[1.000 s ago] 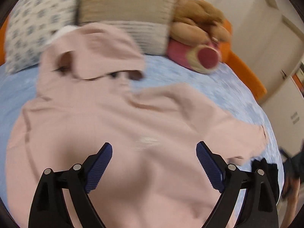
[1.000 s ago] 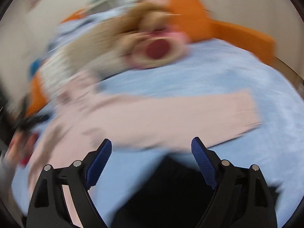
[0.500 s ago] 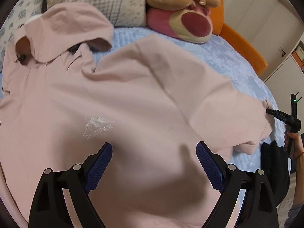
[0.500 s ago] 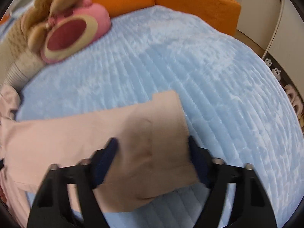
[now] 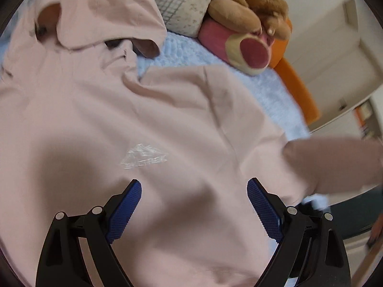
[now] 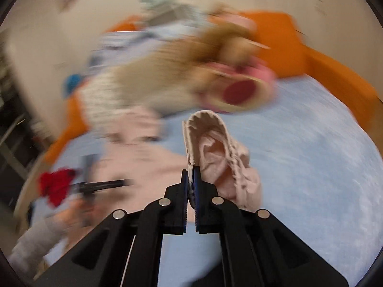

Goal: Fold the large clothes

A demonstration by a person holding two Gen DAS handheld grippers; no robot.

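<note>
Currently the right gripper [image 6: 190, 181] is clamping the sleeve cuff [image 6: 203, 141], jaws closed tight on the fabric edge, and the cuff is bunching up above and to the right of the blue pads. The left gripper [image 5: 194, 205] is hanging over the chest of the pink hoodie [image 5: 95, 119] with its jaws spread wide and gripping nothing.

The hoodie is lying face up across the blue bedspread [image 5: 270, 88], hood [image 5: 107, 14] toward the pillow [image 5: 182, 2], printed logo [image 5: 143, 155] just ahead of the left fingers. The sleeve [image 5: 335, 157] is lifting off the bed at the right edge of the left view.

Judgement: the step in hand is folding the sleeve in over the body.

To do it well:
- keep the pinch on the cuff edge firm; only a thin strip seems to be between the pads, so a jerk could pull it free
- carry the cuff low and flat across the chest so the sleeve is laying down without twisting
- crease at the shoulder seam [image 5: 225, 119], not mid-sleeve
- bring the left gripper down on the torso near the logo to pin the body while the sleeve is dragging over it

The right view is heavily motion-blurred, so how far across the sleeve is I can't say. The plush toy [image 5: 249, 35] is sitting near the shoulder; keep the sweep away from it.
</note>
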